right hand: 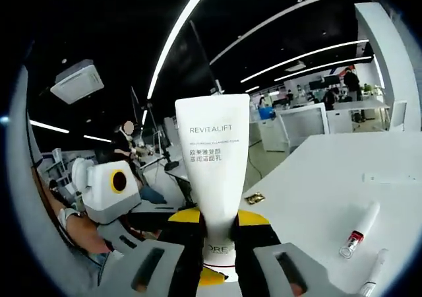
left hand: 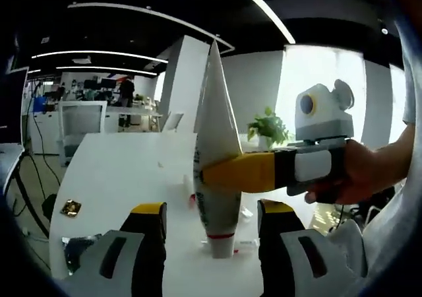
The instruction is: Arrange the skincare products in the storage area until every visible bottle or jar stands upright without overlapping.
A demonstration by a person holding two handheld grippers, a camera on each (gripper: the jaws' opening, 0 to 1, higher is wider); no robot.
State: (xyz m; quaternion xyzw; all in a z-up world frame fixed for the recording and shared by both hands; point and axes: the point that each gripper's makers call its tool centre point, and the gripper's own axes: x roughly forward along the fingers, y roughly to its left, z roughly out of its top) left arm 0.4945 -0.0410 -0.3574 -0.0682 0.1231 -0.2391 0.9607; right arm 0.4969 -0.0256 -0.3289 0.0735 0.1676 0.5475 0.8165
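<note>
Between the right hand-held gripper's closed jaws, a white tube stands cap-down on the table; left hand-held gripper gapes empty around it. Farther right lie two slim tubes. Next: release the tube gently, standing.

your right gripper clamps the white revitalift cleanser tube near its cap, tube upright. on the white table to its right lie two slim tubes, apart.
</note>
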